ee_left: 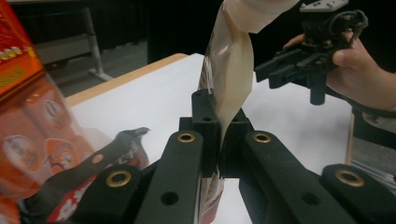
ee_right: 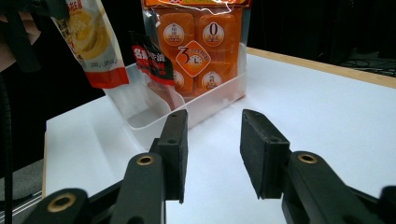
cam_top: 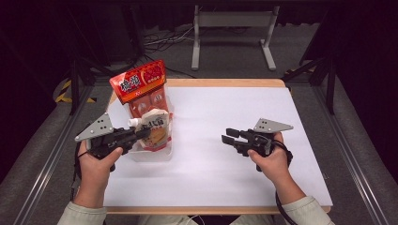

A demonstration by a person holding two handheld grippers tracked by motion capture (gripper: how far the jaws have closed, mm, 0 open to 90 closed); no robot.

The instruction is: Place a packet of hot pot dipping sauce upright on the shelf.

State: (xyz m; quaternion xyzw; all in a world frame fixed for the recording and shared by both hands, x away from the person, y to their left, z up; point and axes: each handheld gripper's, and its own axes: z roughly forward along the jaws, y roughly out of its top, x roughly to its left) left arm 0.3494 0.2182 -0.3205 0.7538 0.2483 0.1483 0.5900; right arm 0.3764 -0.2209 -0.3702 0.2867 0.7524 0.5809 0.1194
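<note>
Left gripper [cam_top: 141, 134]: fingers clamped on the cream spouted pouch [cam_top: 155, 129], held above the clear bin [cam_top: 152, 153]
Bin: left part of the white worktop [cam_top: 225, 136], with the tall orange snack bag [cam_top: 143, 91] standing inside
Right gripper [cam_top: 229, 136]: fingers apart, nothing between them, over bare worktop, well apart from the bin

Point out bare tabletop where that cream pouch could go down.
Free: the white tabletop between the clear plastic bin and the right gripper, and the far right corner. Crowded: the bin, with the orange snack bag and cream spouted pouch.
</note>
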